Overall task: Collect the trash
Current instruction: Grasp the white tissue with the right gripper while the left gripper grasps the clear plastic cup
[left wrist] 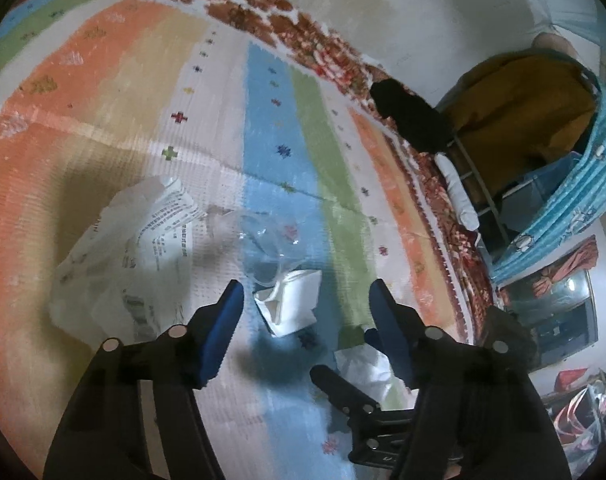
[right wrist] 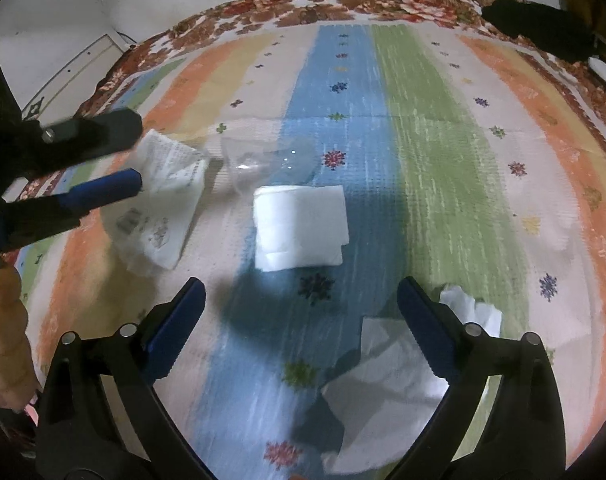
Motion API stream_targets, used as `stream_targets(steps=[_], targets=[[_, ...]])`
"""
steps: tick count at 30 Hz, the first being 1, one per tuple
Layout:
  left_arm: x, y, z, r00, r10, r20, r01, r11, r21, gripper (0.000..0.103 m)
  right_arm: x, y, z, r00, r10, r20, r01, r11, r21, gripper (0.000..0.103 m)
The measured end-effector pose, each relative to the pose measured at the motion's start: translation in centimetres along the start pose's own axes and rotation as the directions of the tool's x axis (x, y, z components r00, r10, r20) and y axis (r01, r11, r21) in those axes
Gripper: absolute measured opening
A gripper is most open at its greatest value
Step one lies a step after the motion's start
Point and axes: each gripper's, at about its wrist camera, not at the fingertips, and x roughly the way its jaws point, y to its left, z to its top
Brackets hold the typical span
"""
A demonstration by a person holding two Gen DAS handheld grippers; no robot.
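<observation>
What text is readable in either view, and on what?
Nothing can be quoted.
Printed bag: rows of dark print, too small and blurred to read in both views.
Folded tissue: blank.
Crumpled paper: no print visible.
Clear plastic: no print visible.
Striped mat: flower motifs only.

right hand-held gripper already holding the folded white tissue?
No: the right hand-held gripper is open and empty, with the folded white tissue lying ahead of it on the striped mat.

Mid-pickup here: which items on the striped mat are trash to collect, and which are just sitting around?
Trash to collect:
printed plastic bag
clear plastic wrapper
folded white tissue
crumpled white paper

Just lying about:
striped mat
floral rug
black cloth
white pillow
</observation>
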Motion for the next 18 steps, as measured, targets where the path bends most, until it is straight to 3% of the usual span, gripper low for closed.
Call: stream_targets(steps=[9,11,15,18], targets=[[4.0,0.3,1.5,0.999,0.002,-0.052,-0.001,1.0,0.015,0.05,2.7,-0.1,1.6,0.999,0.039,-0.03,-0.039,0.999,-0.007,0.078],[4.8,0.3,1.6,0.998,0.029,-0.048,-0.028,0.999,0.026,0.047,3.3,0.0,2.0,0.998,0.046,-0.046,-0.047,0.999,-0.021,0.07],[5.8,1.2,1.6,0.999,0.023,-0.037,-0.024,0.999,-0.027,0.026,4.6,-0.3,2.3,0.995,0.064,-0.08,-0.064,0.998,-0.004,0.06],[6.1,0.7,1.5,0.998,0.029,-0.049,-0.029,1.0,0.002,0.011,5.2,0.2,2.1,0.995,0.034,-0.091,-0.037,0.999,-0.036,0.055]])
